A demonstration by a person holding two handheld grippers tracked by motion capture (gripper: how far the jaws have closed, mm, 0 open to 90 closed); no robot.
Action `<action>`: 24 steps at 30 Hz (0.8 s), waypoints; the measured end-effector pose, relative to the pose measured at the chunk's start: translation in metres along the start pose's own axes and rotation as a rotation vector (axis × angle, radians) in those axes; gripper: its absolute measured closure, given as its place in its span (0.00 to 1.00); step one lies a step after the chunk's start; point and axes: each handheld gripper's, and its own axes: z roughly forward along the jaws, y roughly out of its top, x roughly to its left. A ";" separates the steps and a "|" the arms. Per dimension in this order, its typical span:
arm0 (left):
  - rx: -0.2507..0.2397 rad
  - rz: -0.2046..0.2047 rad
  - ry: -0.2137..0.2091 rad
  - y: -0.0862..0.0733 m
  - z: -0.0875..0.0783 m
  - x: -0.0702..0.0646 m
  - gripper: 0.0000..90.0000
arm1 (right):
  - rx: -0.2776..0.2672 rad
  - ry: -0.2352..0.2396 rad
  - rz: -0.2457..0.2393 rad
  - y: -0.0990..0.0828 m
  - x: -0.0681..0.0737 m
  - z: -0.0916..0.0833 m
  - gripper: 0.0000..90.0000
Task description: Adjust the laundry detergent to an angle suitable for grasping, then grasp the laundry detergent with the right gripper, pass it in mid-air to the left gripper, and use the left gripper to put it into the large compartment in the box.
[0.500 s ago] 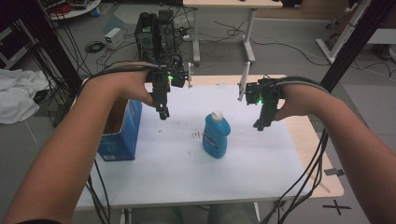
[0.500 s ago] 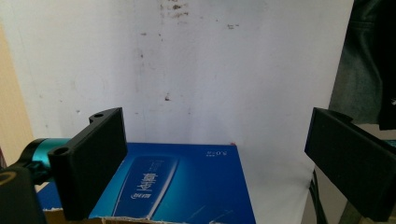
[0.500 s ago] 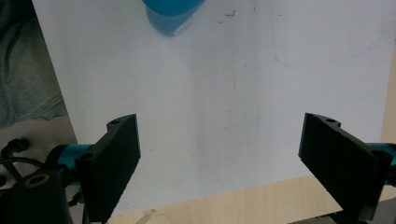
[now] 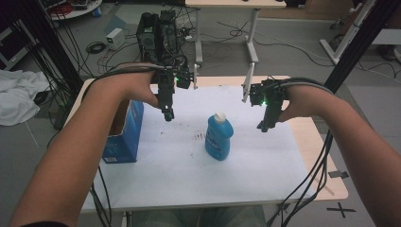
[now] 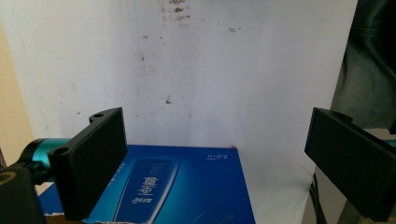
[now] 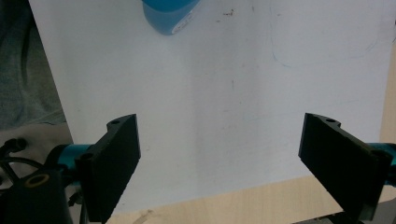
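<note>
Plastic, smooth and probably slick, the blue bottle (image 4: 219, 137) with its white cap stands upright near the middle of the white sheet on the bench (image 4: 312, 137); if it holds liquid, as it seems to, it should be moderately heavy and its walls may give a little under pressure. The safest hold looks to be across the narrower upper body just below the cap, where the flat pads can bear squarely. The right claw (image 4: 265, 126) hangs to the bottle's right, near but apart, jaws spread wide with nothing between them; in the right gripper view the bottle's (image 6: 168, 16) base sits at the top edge, well ahead. The left claw (image 4: 168, 115), likewise wide and empty, hovers between the bottle and the blue box (image 4: 124, 137), above and behind the bottle.
</note>
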 end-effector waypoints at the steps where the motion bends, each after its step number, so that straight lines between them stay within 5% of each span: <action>1: 0.000 0.001 0.001 0.000 0.000 0.000 0.06 | -0.002 -0.003 -0.004 0.000 0.000 0.000 0.13; 18: -0.044 0.024 -0.001 0.001 -0.007 -0.002 0.06 | -0.008 -0.001 -0.006 -0.003 0.002 -0.001 0.13; 24: -0.024 0.014 0.005 -0.002 -0.007 -0.002 0.06 | -0.011 -0.008 -0.015 -0.002 0.003 0.001 0.13</action>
